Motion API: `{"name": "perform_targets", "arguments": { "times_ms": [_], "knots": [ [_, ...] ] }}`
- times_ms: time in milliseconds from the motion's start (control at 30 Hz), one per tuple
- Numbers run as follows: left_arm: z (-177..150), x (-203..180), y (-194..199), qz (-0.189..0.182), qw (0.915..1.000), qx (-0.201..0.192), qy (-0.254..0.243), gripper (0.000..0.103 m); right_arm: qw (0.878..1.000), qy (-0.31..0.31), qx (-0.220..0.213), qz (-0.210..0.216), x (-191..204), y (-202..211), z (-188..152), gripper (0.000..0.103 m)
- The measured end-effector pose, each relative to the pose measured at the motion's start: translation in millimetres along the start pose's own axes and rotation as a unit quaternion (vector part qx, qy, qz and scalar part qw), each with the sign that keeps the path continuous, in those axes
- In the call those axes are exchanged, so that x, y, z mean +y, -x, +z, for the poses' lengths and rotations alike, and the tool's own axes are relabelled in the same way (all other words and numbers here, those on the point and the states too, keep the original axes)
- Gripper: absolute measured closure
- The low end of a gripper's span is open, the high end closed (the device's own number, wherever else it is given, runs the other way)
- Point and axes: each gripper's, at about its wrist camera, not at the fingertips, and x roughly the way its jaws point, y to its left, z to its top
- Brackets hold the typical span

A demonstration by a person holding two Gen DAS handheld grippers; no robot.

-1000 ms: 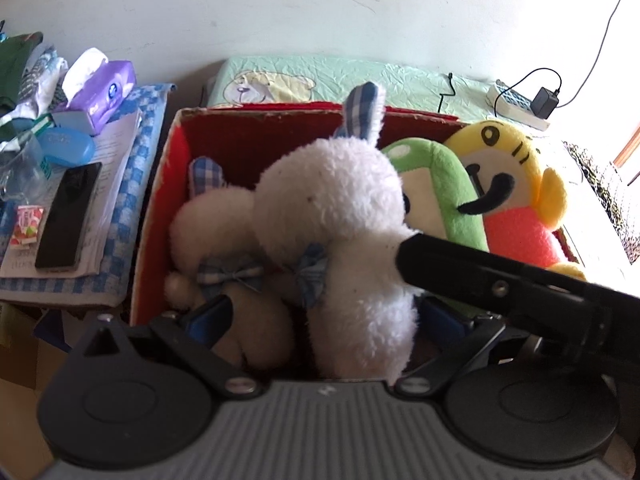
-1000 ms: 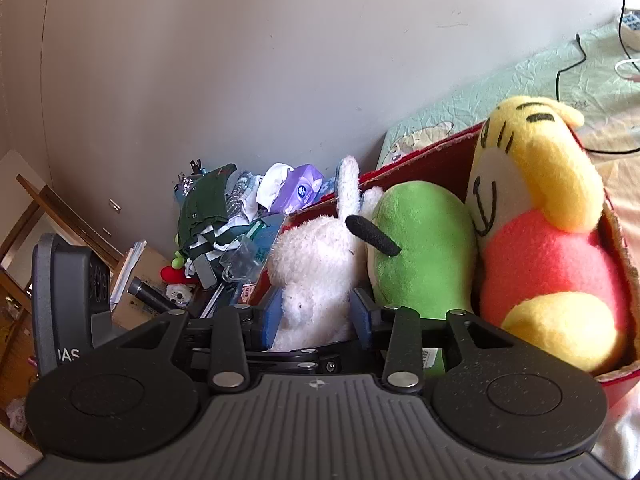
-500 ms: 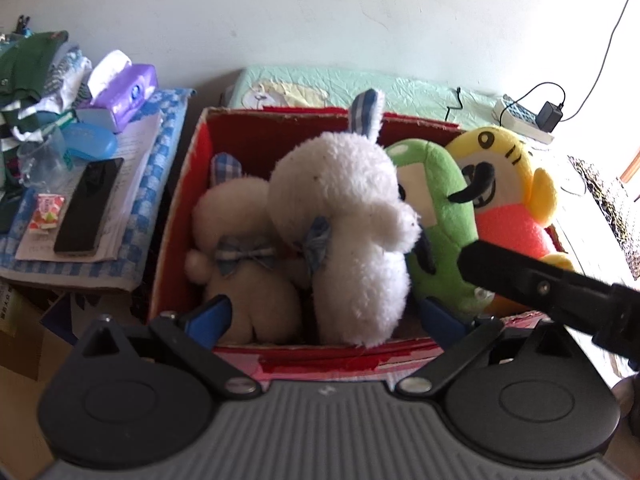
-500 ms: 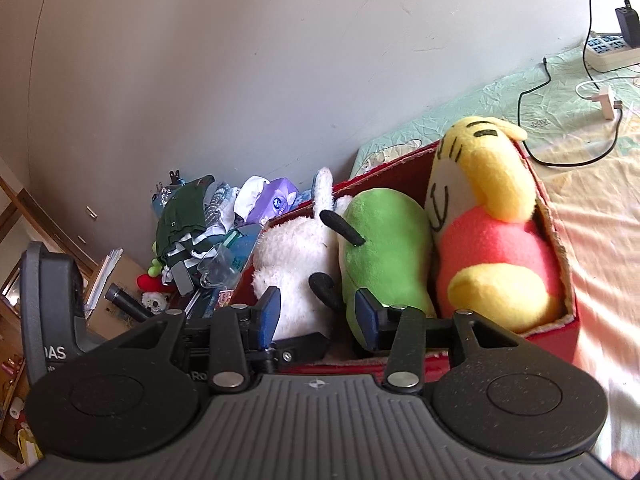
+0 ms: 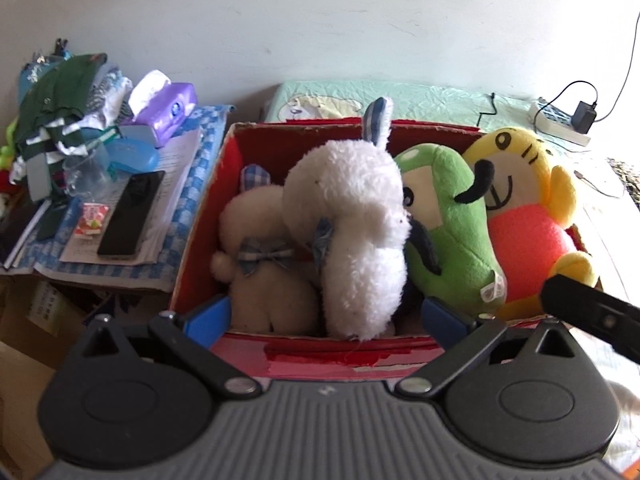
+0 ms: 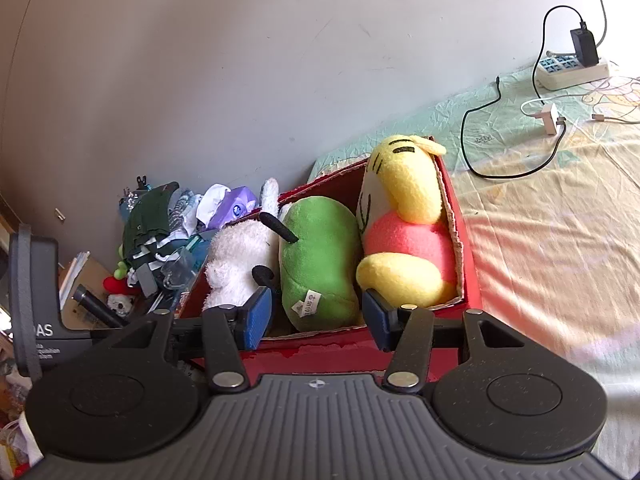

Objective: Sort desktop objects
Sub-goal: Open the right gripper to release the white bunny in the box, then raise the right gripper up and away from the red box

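A red cardboard box (image 5: 320, 354) (image 6: 468, 264) holds several plush toys: a cream rabbit (image 5: 264, 276), a white rabbit (image 5: 352, 224) (image 6: 236, 256), a green toy (image 5: 448, 232) (image 6: 320, 260) and a yellow-and-pink toy (image 5: 524, 216) (image 6: 404, 240). My left gripper (image 5: 326, 318) is open just before the box's near wall, nothing between its blue pads. My right gripper (image 6: 318, 320) is open too, at the box's near edge in front of the green toy. The right gripper's black body (image 5: 592, 312) shows at the right of the left wrist view.
Left of the box is a cluttered checked cloth (image 5: 192, 168) with a black phone (image 5: 132, 212), purple tissue pack (image 5: 168, 110), papers and folded clothes (image 5: 60, 92). Right of the box lies a bedsheet (image 6: 560, 220) with a power strip (image 6: 572, 68) and cables.
Both grippers have pulled back and up from the box; the toys look smaller and the box's near wall has come into view. The right gripper's jaws have widened.
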Motion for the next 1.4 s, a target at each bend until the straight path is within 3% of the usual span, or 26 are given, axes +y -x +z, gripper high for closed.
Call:
{"name": "perform_targets", "arguments": {
  "times_ms": [367,567,733,900,1000,1133,1267,1400],
  "knots": [
    [2,-3,7,0.039,0.9984,0.013,0.04,0.002,0.998,0.051,0.02,-0.004,5,4,9,0.048],
    [6,-5,14,0.067,0.9973,-0.005,0.03,0.002,0.995,0.089,0.029,-0.024,19,-2,8,0.039],
    [21,2,19,0.072,0.9973,-0.001,0.015,0.002,0.995,0.084,0.034,-0.03,30,-5,21,0.039],
    [52,19,39,0.079,0.9968,-0.014,-0.006,0.002,0.994,0.083,0.023,-0.065,47,-2,52,0.038],
    [72,24,58,0.084,0.9953,-0.036,-0.031,0.001,0.99,0.093,0.037,-0.099,59,-4,73,0.031],
    [93,34,74,0.081,0.9944,-0.05,-0.046,0.001,0.982,0.112,0.01,-0.148,71,-1,90,0.027],
    [96,36,76,0.079,0.9942,-0.052,-0.05,0.001,0.983,0.095,0.005,-0.16,70,-3,90,0.027],
    [90,33,64,0.055,0.9977,-0.032,-0.022,0.001,0.979,0.098,0.004,-0.18,73,-8,78,0.027]
  ]
}}
